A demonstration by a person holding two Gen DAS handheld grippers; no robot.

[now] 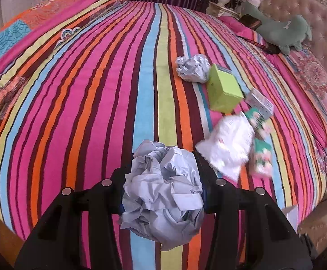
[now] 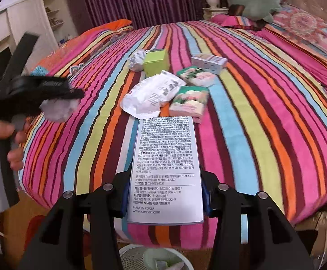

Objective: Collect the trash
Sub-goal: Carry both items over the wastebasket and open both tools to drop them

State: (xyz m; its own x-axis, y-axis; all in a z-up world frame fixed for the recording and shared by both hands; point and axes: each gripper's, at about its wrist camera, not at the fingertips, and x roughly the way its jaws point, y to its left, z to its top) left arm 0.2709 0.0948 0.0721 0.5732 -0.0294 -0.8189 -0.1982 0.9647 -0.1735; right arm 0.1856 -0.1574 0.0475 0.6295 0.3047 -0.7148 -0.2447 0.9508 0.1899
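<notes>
So the left tool (image 1: 162, 189) is clamped tight on a crumpled paper ball (image 1: 163, 191) that bulges out between its fingers, held up over the striped bed (image 1: 84, 90), and the right tool (image 2: 163, 193) is squeezed onto a flat printed box (image 2: 165, 168) sticking straight out toward 12 o'clock. From the right tool, the rest of the trash sits on the bed around 12: a white wrapper (image 2: 151, 93), two green-pink packets (image 2: 189, 102), a lime green box (image 2: 155, 61), a small grey box (image 2: 208, 64) and another paper wad (image 2: 137, 59). A white mesh bin (image 2: 127, 258) peeks in at 6 o'clock, right under that tool.
</notes>
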